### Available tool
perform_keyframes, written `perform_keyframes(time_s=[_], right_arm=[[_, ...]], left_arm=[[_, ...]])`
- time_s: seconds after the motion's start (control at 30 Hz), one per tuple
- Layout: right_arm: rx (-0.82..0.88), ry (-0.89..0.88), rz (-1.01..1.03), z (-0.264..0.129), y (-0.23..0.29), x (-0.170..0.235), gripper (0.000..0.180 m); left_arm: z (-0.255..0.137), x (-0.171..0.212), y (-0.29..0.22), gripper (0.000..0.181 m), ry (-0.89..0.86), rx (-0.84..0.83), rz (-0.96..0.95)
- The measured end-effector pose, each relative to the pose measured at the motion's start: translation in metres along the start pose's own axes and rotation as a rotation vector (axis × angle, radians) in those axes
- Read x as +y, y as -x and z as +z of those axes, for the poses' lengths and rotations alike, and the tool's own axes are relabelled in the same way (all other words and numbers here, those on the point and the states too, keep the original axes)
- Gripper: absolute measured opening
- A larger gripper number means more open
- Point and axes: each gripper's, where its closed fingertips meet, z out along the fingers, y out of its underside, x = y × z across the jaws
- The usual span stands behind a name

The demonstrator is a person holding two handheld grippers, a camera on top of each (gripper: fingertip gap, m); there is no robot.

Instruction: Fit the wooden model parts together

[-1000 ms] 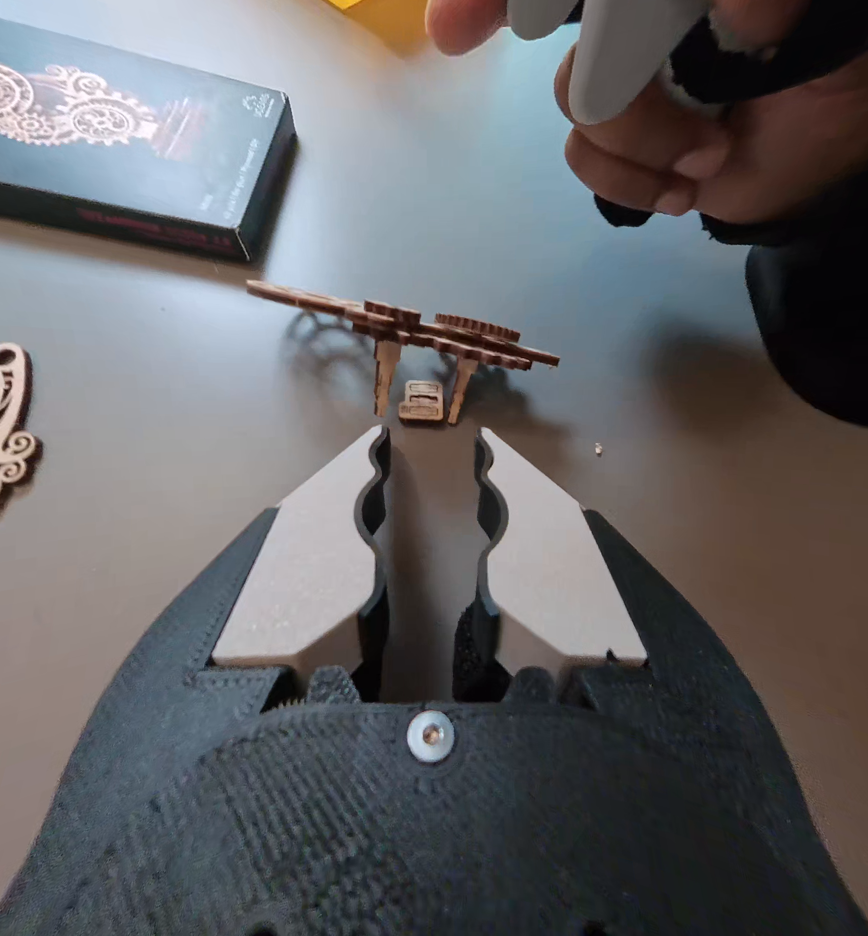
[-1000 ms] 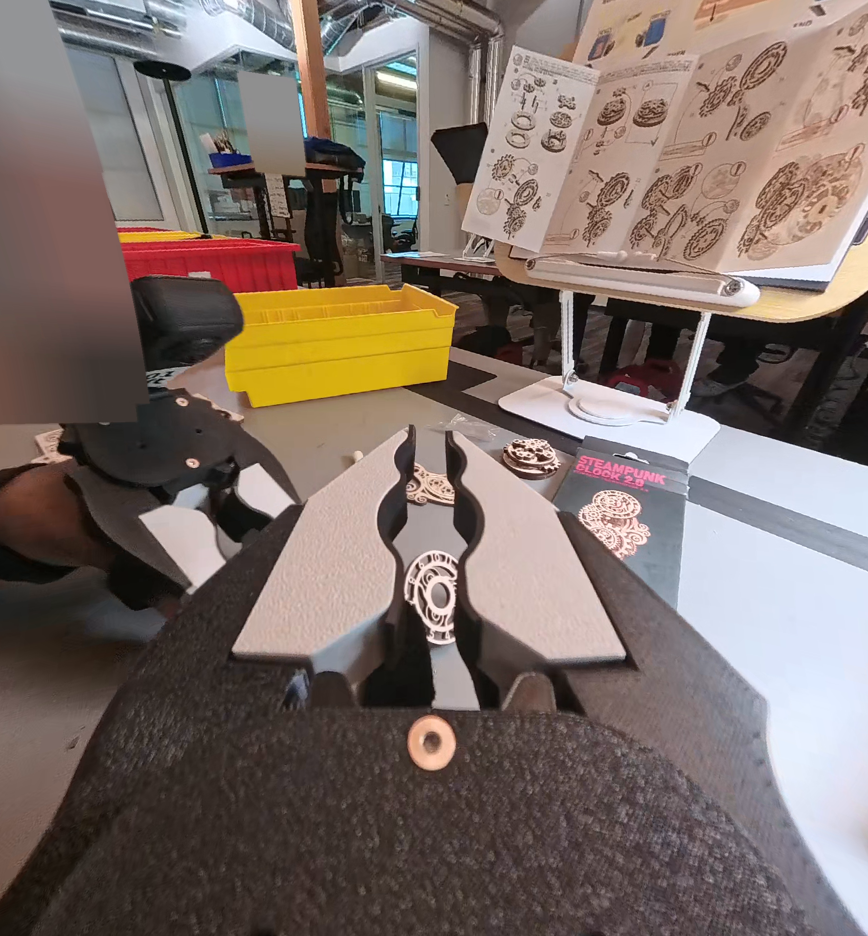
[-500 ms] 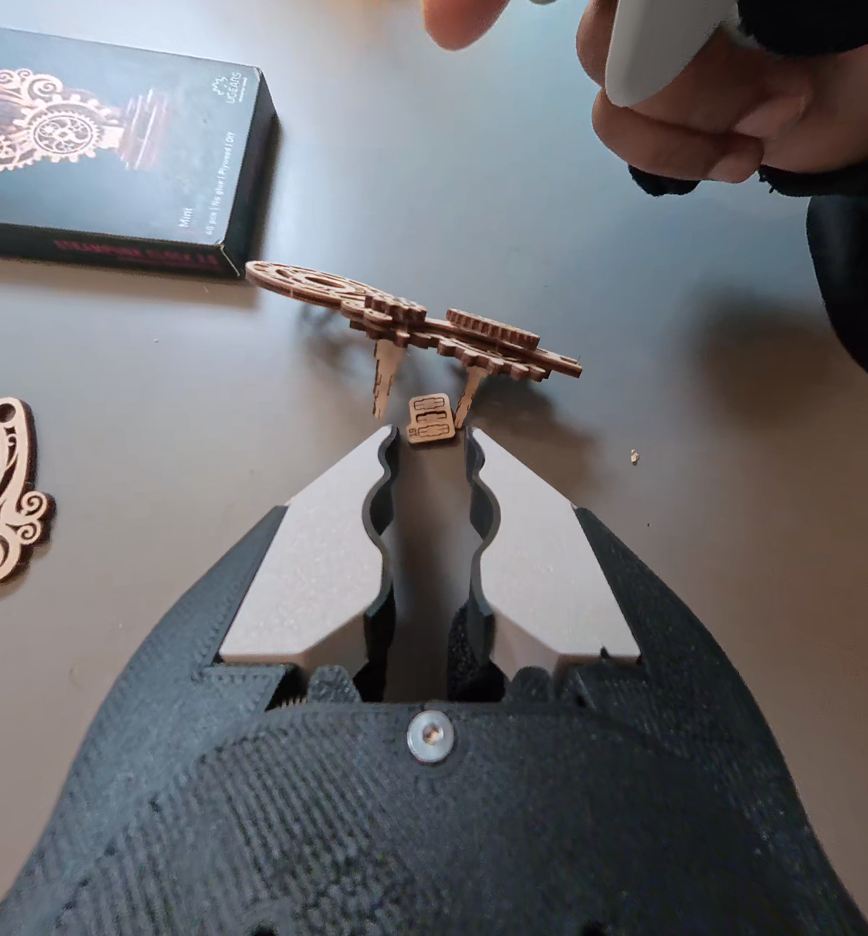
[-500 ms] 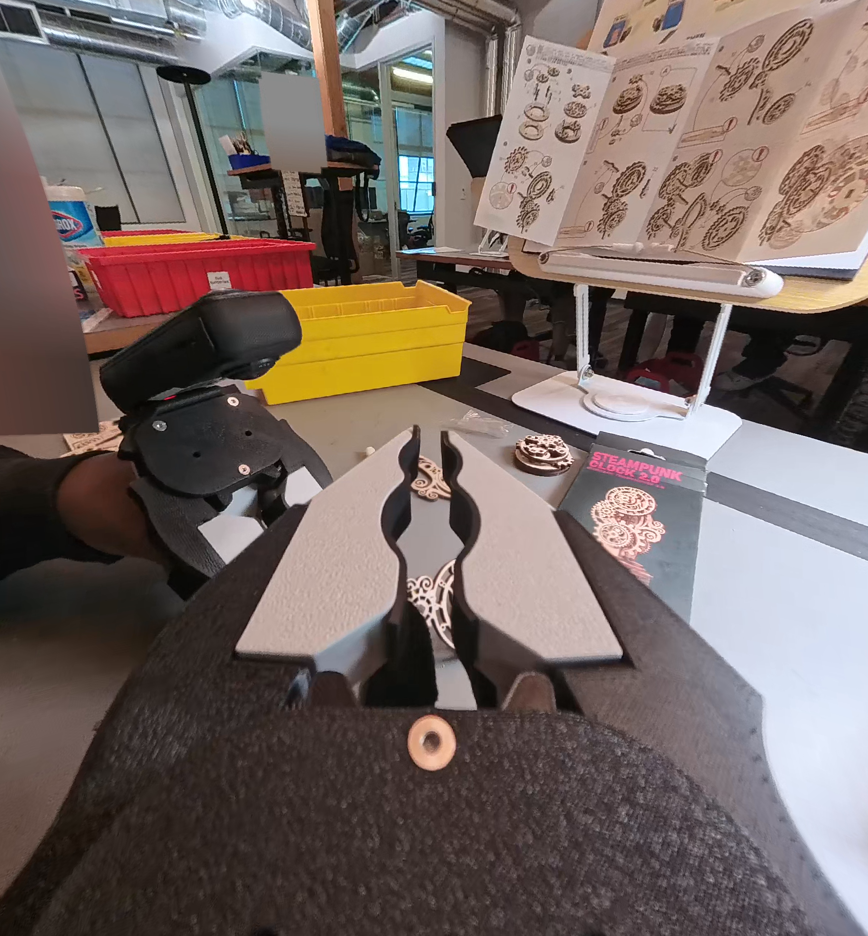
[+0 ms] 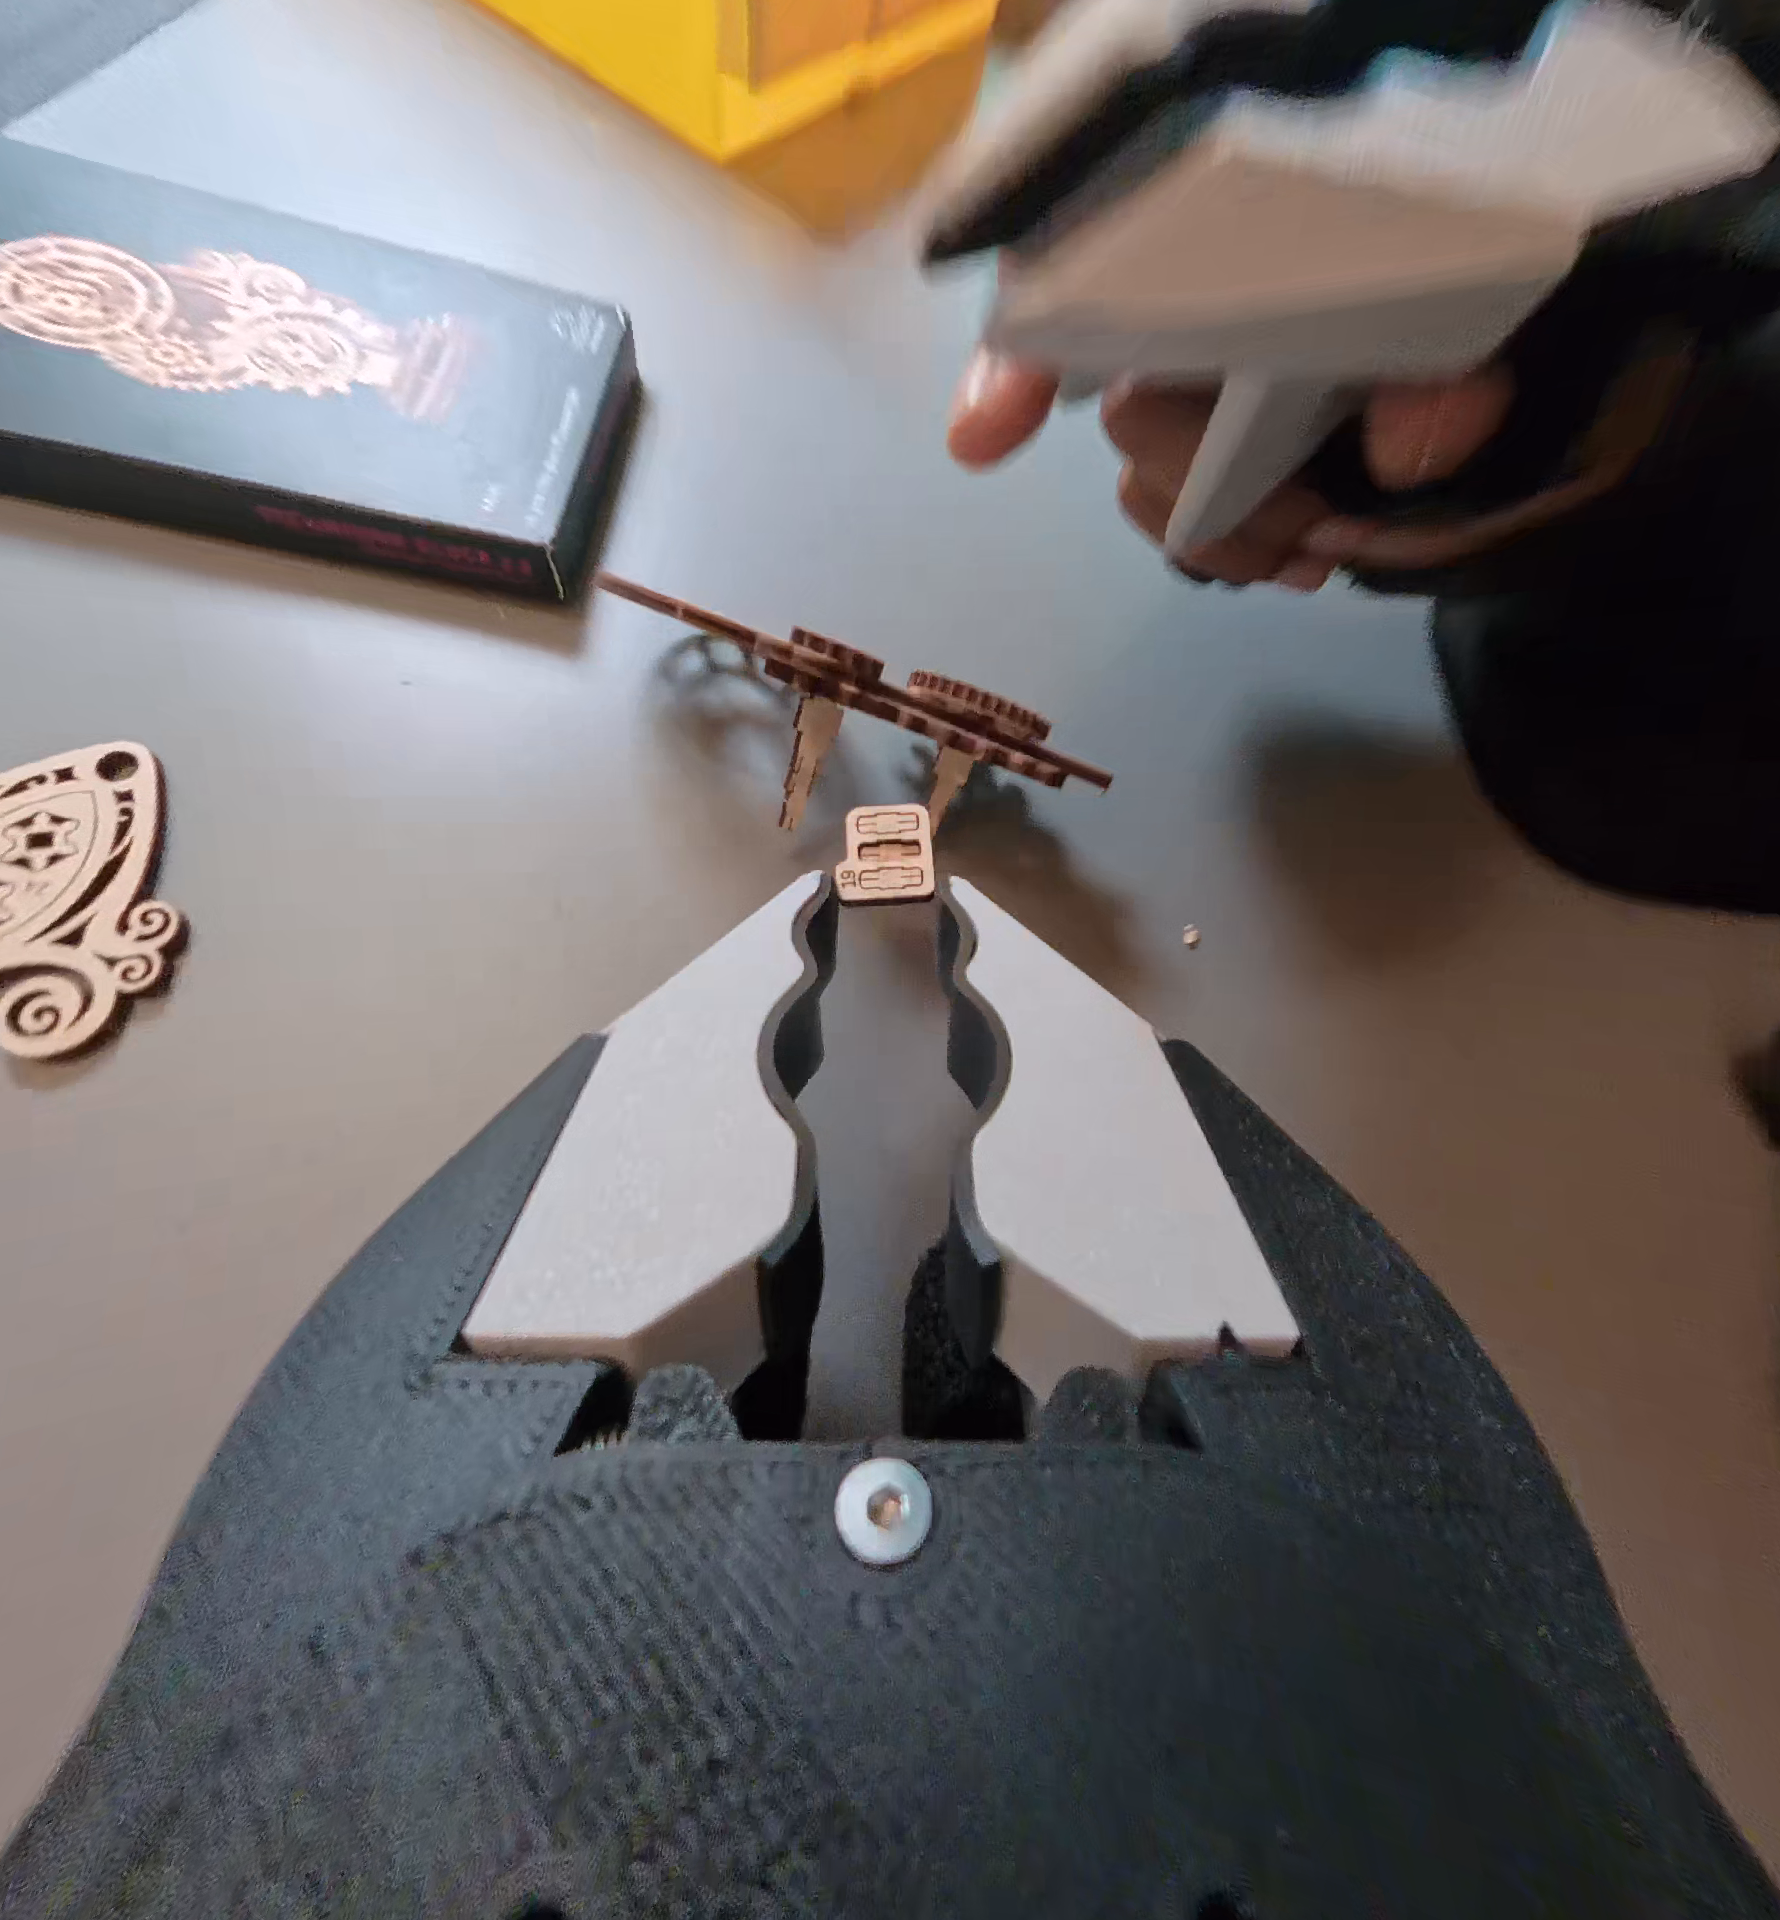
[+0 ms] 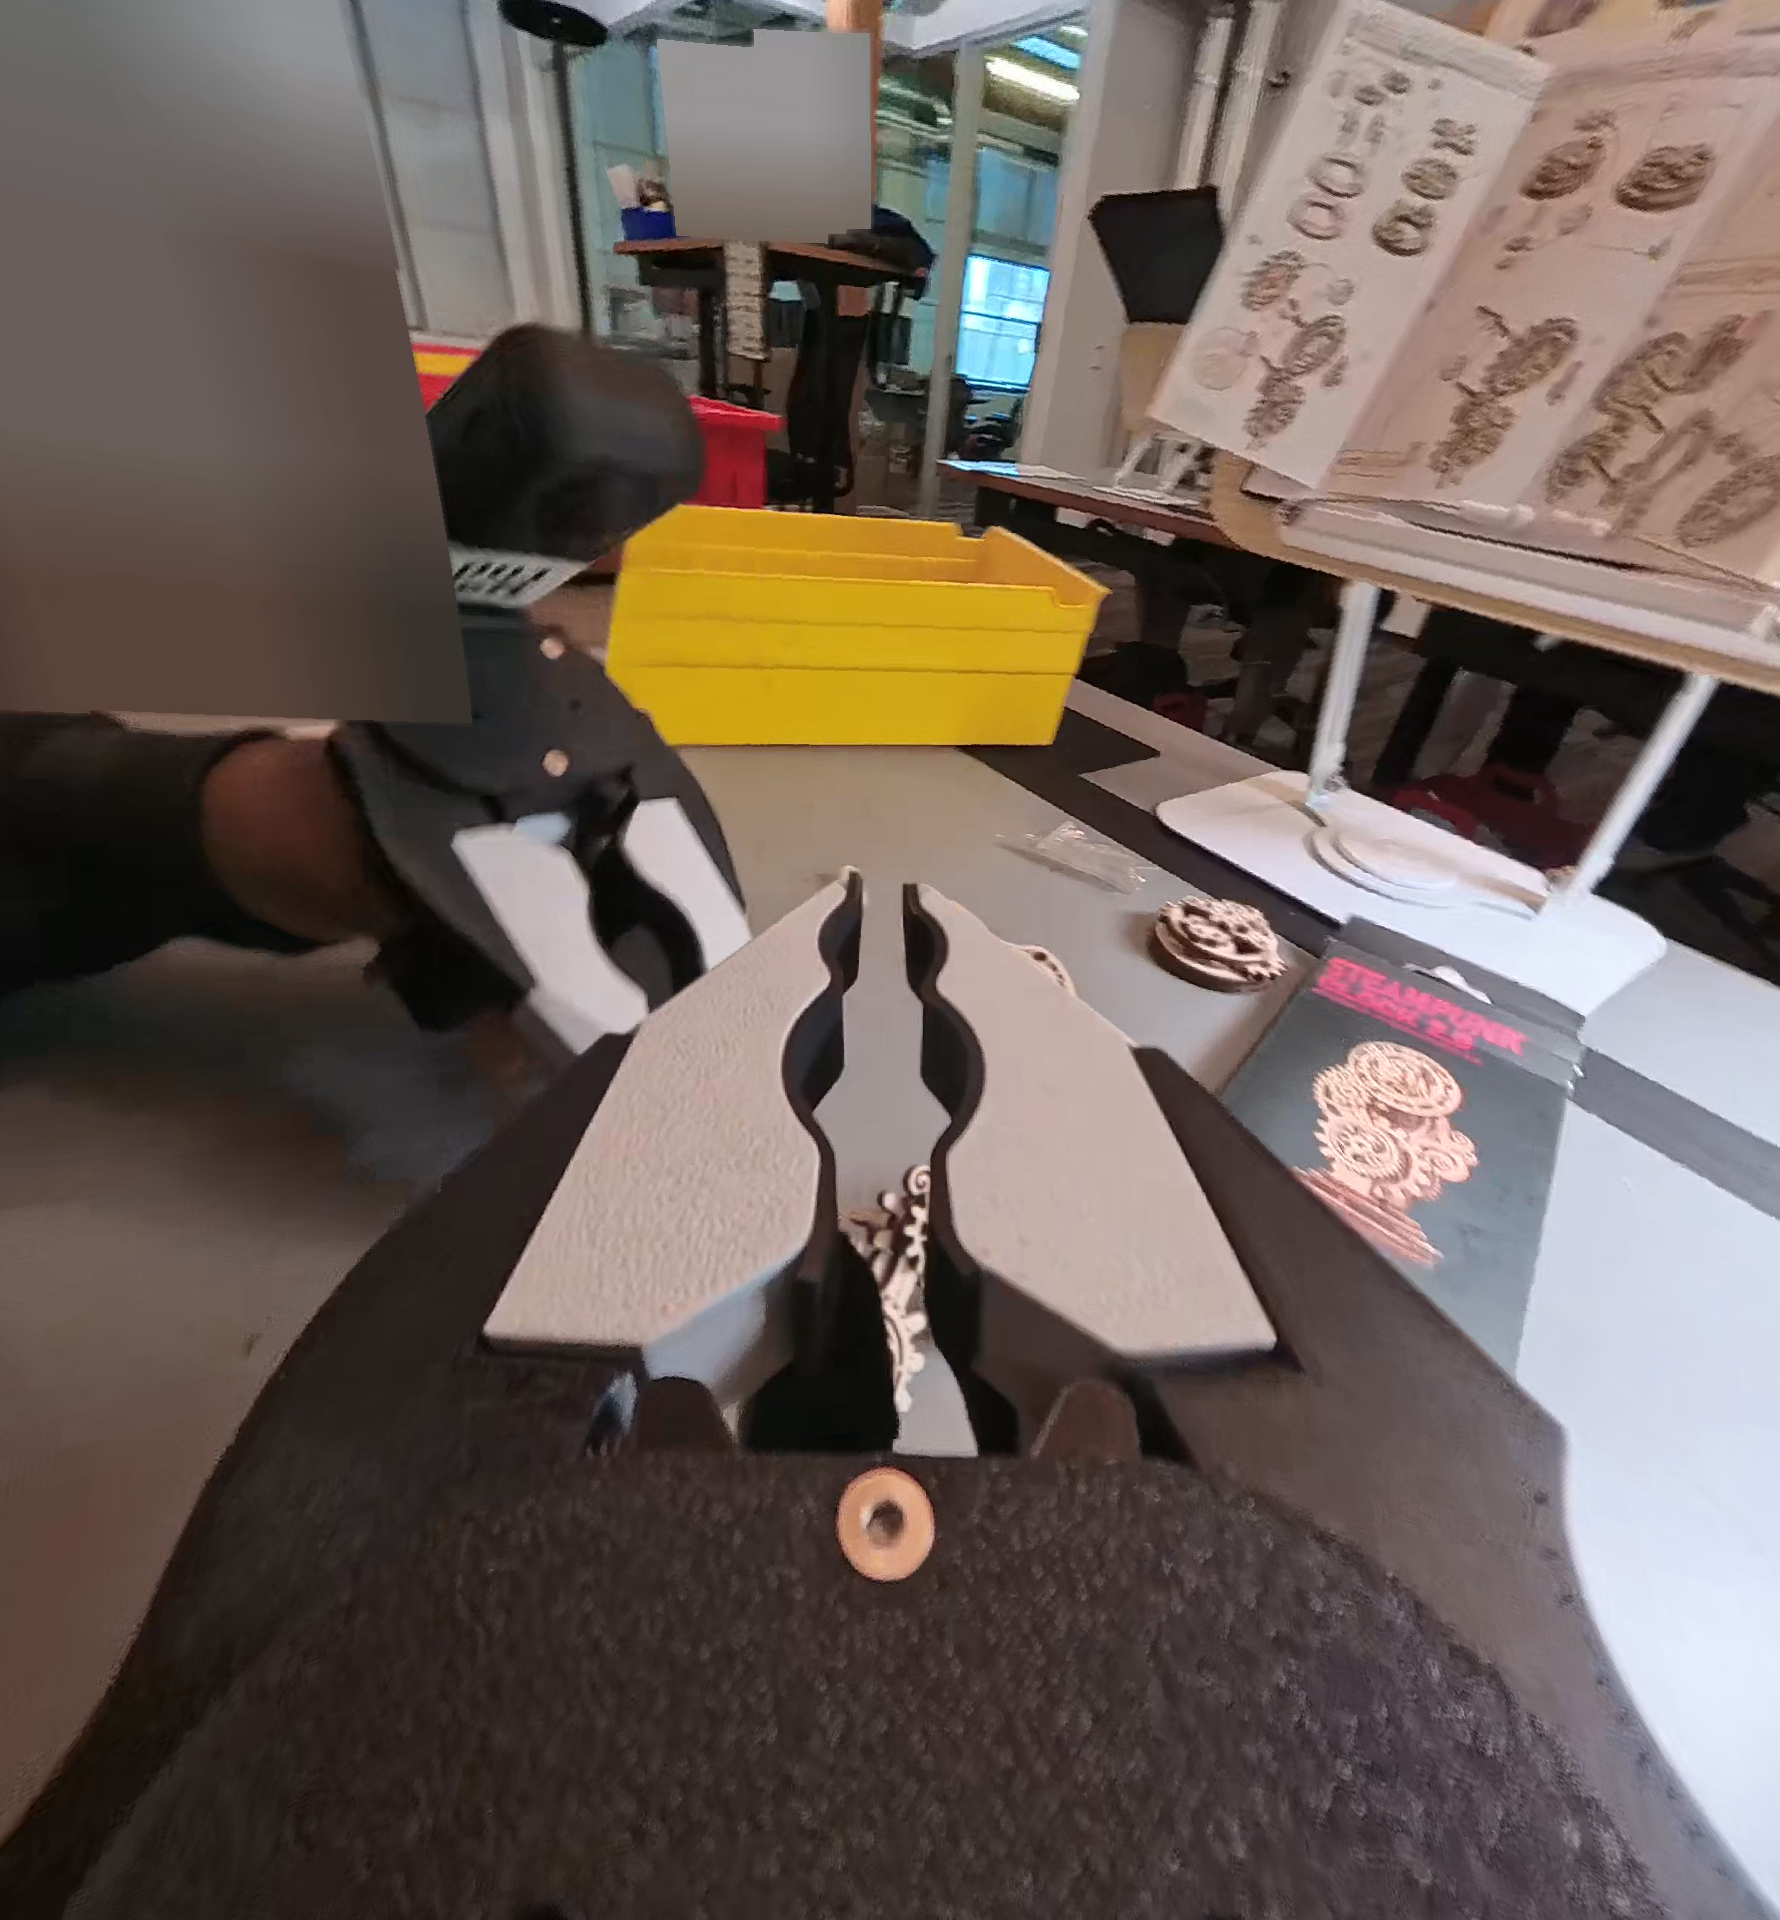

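A: Start on the left. The ornate flat panel (image 5: pixel 29 894) lies on the bench (image 5: pixel 366 810) at the edge, with the black kit box (image 5: pixel 273 364) behind it. Neither one matters for this step.

B: And the left gripper (image 5: pixel 884 891)?

A: Its jaws stand part open with nothing in them. The small slotted wooden tab (image 5: pixel 888 858) lies flat on the bench just at the fingertips, seemingly a touch narrower than the gap, but it isn't clamped.

B: So it's a pickup. How would you do it well?

A: Centre the tab between the tips, get low so the pads meet its thin edges, and close gently. A flat piece like that may skate or flip if one pad lands first.

B: What sits just beyond it?

A: The gear assembly (image 5: pixel 865 696), propped tilted on two pegs very near the tab. I'd keep the tips short of those pegs, since a nudge could topple it.

B: And on the right?

A: The right gripper (image 6: pixel 881 894) hovers above the bench with its jaws only narrowly apart and holds nothing. A fretwork piece (image 6: pixel 901 1257) shows through the gap, but it lies on the bench below. In the left wrist view that gripper is blurred, so I'd hold it steady and clear until the tab is up
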Motion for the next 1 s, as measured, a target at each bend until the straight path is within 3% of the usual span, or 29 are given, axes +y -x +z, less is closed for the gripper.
perform_keyframes(time_s=[0.03,0.3,0.57,0.77,0.9,1.0], right_arm=[[-0.033,0.008,-0.032,0.001,0.007,0.001,0.007],[-0.160,0.066,-0.117,0.008,0.039,0.016,0.012],[-0.330,-0.005,0.438,0.010,0.050,-0.003,0.018],[-0.322,0.035,0.506,0.011,0.046,0.006,0.005],[-0.340,0.014,0.486,0.008,0.046,0.002,0.001],[-0.323,-0.036,0.363,0.004,0.043,-0.005,0.001]], left_arm=[[-0.009,-0.004,0.000,0.017,-0.053,0.011,-0.022],[-0.066,-0.042,-0.011,0.016,-0.315,-0.071,0.189],[-0.066,-0.049,-0.020,0.016,-0.326,-0.265,0.481],[-0.064,-0.047,-0.016,0.017,-0.280,-0.376,0.594],[-0.066,-0.052,-0.019,0.022,-0.351,-0.308,0.519],[-0.075,-0.058,-0.017,0.028,-0.463,-0.116,0.254]])
